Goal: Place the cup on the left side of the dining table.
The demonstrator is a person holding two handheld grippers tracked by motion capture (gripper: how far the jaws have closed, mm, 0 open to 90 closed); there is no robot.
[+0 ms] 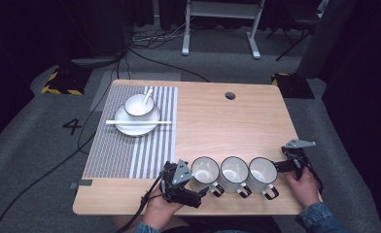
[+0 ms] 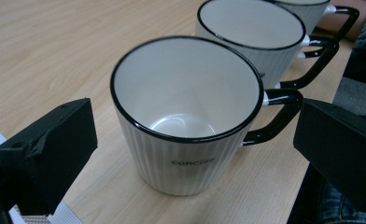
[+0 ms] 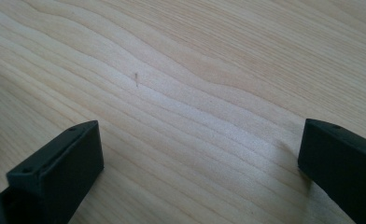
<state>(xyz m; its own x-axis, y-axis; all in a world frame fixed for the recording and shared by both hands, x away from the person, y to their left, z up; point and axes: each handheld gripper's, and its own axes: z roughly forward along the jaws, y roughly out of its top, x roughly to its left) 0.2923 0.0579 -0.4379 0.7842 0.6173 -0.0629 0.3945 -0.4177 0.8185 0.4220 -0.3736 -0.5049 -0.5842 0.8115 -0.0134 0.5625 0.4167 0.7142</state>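
looking down on a wooden table (image 1: 217, 121), two hand-held tongs sit at its near edge beside a row of three white mugs with black rims and black handles. the left gripper (image 1: 191, 182), held in the person's left hand (image 1: 157, 208), has its two black jaws spread wide and gripping nothing; the left mug (image 2: 186, 112) stands upright between them, one jaw out past its ribbed wall and the other just beyond its handle, with a gap on each side. small grey lettering low on this mug seems to read "concise", though it is faint. the middle mug (image 1: 234, 171) stands just beside it, and the right mug (image 1: 262, 172) just beside that, all handles pointing toward the person. the right gripper (image 1: 281, 166), held in the right hand (image 1: 303, 187), lies next to the right mug; its jaws are also wide apart, with bare wood between them. farther back on the left, a grey striped placemat (image 1: 130, 145) carries a white plate (image 1: 137, 124) with a bowl (image 1: 139, 104), a spoon (image 1: 147, 95) and chopsticks (image 1: 137, 122). on the grey floor at far left a dark "4" (image 1: 72, 126) is marked.
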